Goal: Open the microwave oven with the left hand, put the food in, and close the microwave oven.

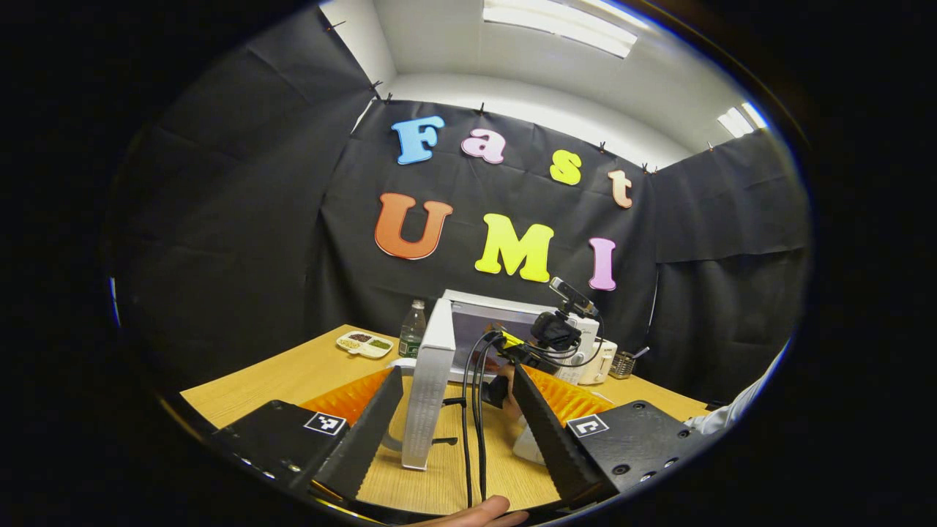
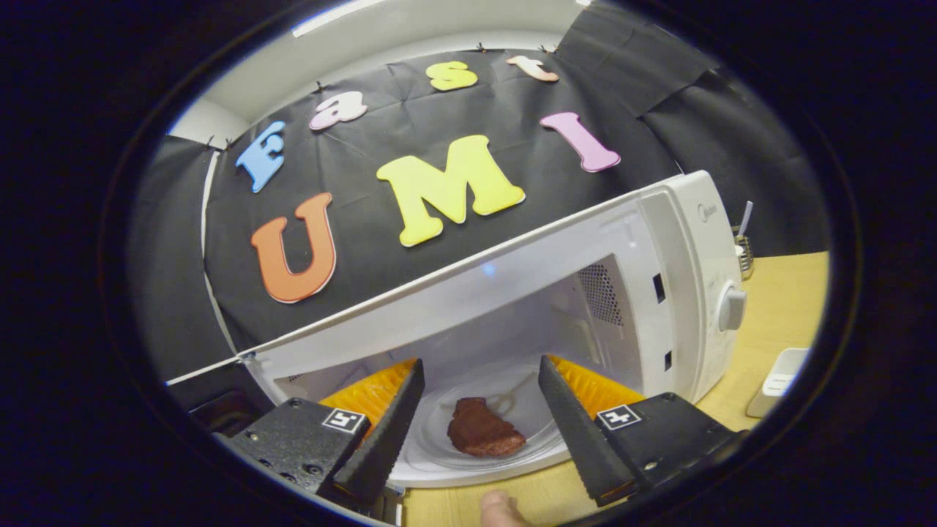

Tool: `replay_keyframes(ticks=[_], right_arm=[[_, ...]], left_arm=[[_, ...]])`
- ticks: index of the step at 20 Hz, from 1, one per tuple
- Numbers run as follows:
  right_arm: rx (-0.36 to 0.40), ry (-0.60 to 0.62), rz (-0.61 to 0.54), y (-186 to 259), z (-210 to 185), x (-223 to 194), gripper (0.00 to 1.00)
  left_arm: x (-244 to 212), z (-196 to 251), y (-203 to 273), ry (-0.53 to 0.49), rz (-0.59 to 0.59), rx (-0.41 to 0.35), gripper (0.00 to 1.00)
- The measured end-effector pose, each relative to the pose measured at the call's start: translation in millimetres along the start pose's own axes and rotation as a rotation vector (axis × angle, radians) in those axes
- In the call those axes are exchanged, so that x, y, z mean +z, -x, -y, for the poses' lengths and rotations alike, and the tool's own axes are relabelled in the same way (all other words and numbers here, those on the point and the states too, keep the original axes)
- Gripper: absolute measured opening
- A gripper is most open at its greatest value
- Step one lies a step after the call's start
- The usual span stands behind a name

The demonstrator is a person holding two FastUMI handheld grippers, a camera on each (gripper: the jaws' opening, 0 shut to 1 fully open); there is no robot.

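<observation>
The microwave oven (image 2: 659,293) is standing on the wooden bench (image 2: 790,307) with its door (image 1: 428,380) swung wide; in the left gripper view the door is showing edge-on, just ahead of the left hand-held gripper (image 1: 457,410). So the opening step looks done.

In the right gripper view the food, a dark reddish-brown piece that looks like meat (image 2: 483,428), is lying on the glass turntable (image 2: 505,395) inside the cavity. The right hand-held gripper (image 2: 479,410) is hovering at the mouth of the oven with its fingers spread apart and nothing between them; the meat is sitting farther in, framed by the gap but not touched by either finger. By that, the placing step also appears complete, with the release already made.

The left hand-held gripper is likewise standing open, its two fingers either side of the door's edge and not pressing on it, as far as the view allows.

What is left, in my judgement, is clearing the right hand-held gripper from the opening and pushing the door shut. A sectioned snack tray (image 1: 364,343) and a bottle (image 1: 413,327) are sitting farther back on the bench, well clear of the door's swing.
</observation>
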State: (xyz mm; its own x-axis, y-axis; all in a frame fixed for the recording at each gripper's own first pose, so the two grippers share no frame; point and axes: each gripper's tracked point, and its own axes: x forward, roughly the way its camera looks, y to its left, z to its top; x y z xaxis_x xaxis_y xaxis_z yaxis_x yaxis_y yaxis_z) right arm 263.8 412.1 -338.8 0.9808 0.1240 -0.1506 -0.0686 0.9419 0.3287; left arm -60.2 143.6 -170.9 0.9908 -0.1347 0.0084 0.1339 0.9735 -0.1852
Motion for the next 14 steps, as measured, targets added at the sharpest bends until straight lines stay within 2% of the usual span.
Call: replay_keyframes(ticks=[3, 6, 7, 8, 9, 10, 11, 12, 13, 14], right_arm=[[0.068, 0.102, -0.056, 26.1, 2.4, 0.3, 1.00], [0.126, 0.224, -0.053, 59.9, 9.2, 10.5, 1.00], [0.135, 0.251, -0.062, 71.9, 13.7, 13.7, 0.89], [0.146, 0.270, -0.072, 84.6, 17.4, 17.2, 1.00], [0.167, 0.285, -0.078, 99.4, 18.4, 23.3, 0.89], [0.189, 0.304, -0.077, 116.7, 19.6, 31.0, 1.00], [0.200, 0.325, -0.063, 132.6, 23.7, 42.1, 1.00], [0.198, 0.347, -0.043, 148.5, 31.6, 55.5, 0.89], [0.195, 0.369, -0.024, 163.9, 39.9, 68.0, 1.00], [0.185, 0.383, -0.002, 178.7, 48.3, 79.3, 0.89]], left_arm=[[1.4, -8.0, 2.0, -0.039, 0.001, 0.032, 0.94], [2.1, -4.4, 2.2, -0.071, 0.000, 0.024, 0.93], [1.2, -4.0, 1.6, -0.083, -0.001, 0.022, 0.93], [2.0, -4.9, 1.8, -0.094, 0.005, 0.021, 0.93], [3.2, -7.3, 2.7, -0.103, 0.009, 0.027, 0.93], [2.5, -10.3, 3.4, -0.113, 0.011, 0.036, 0.93], [0.8, -16.2, 4.0, -0.121, 0.016, 0.052, 0.93], [-0.9, -21.9, 4.0, -0.124, 0.017, 0.068, 0.93], [-5.2, -25.4, 3.5, -0.127, 0.015, 0.079, 0.93], [-9.0, -29.7, 2.6, -0.130, 0.011, 0.092, 0.93]])
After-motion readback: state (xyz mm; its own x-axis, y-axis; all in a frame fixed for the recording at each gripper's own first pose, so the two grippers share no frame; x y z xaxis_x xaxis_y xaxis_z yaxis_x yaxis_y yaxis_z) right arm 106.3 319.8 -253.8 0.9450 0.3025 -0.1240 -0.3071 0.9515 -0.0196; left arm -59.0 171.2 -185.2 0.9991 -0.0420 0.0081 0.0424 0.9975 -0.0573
